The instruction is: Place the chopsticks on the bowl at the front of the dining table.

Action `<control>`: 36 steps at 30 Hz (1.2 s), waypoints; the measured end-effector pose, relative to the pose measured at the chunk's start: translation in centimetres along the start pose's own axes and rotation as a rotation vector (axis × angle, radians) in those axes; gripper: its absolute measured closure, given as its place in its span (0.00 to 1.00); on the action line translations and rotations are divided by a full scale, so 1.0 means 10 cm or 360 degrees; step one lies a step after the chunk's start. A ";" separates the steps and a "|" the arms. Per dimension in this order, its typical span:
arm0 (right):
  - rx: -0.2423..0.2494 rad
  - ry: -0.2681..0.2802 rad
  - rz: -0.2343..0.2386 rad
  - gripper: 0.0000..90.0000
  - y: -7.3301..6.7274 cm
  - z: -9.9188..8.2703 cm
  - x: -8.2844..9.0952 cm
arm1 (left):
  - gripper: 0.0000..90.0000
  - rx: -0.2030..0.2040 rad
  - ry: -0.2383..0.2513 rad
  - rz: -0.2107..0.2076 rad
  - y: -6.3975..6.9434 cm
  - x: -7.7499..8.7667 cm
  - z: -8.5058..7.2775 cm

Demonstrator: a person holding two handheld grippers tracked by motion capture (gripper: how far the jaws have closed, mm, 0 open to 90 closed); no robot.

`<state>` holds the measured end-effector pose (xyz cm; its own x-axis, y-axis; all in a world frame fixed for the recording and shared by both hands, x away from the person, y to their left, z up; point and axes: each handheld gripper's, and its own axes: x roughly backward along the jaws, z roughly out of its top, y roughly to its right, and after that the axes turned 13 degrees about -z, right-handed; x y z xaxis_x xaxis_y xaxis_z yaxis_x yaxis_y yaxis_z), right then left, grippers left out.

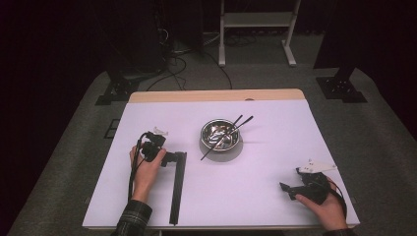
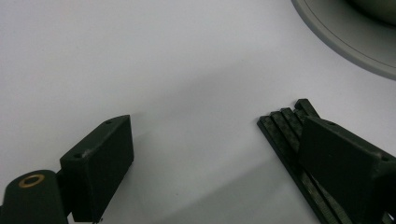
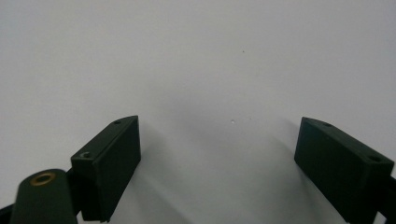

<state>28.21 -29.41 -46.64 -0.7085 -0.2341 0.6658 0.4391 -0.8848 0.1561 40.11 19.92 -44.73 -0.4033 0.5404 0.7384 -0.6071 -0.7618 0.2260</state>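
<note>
Your right tool (image 1: 290, 191) rests wide open on the near right of the bench (image 1: 265, 206). Your left tool (image 1: 173, 158) gapes over the far end of the black strips (image 1: 178, 189), apparently not gripping. Farther off, the bowl (image 1: 220, 133) holds two sticks (image 1: 231, 132).

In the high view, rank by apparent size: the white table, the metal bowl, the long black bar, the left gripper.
1. White table.
2. Long black bar, by length.
3. Metal bowl, though wider than the bar.
4. Left gripper, close to the bowl; that order is unsure.
</note>
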 end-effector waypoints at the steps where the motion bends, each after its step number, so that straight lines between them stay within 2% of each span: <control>1: 0.0001 0.0000 0.0000 0.14 0.00 0.00 0.00 | 0.11 0.0000 -0.0002 0.0001 0.00 0.00 0.00; 9: 0.0000 0.0000 0.0000 0.14 0.00 0.00 0.00 | 0.11 0.0003 0.0005 0.0011 -0.03 0.02 -0.02; 15: 0.0000 0.0000 0.0000 0.14 0.00 0.00 0.00 | 0.11 -0.0030 -0.0017 0.0072 0.03 -0.01 -0.03; 24: 0.0000 0.0001 -0.0001 0.14 0.00 0.00 0.00 | 0.11 -0.0049 -0.0015 0.0093 0.07 0.00 -0.07; 36: 0.0002 0.0002 -0.0002 0.14 0.00 0.00 0.00 | 0.11 -0.0062 0.0001 0.0086 0.12 0.04 -0.16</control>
<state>28.19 -29.40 -46.64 -0.7094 -0.2337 0.6649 0.4390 -0.8846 0.1575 38.14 19.76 -45.15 -0.4367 0.4992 0.7484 -0.6109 -0.7753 0.1607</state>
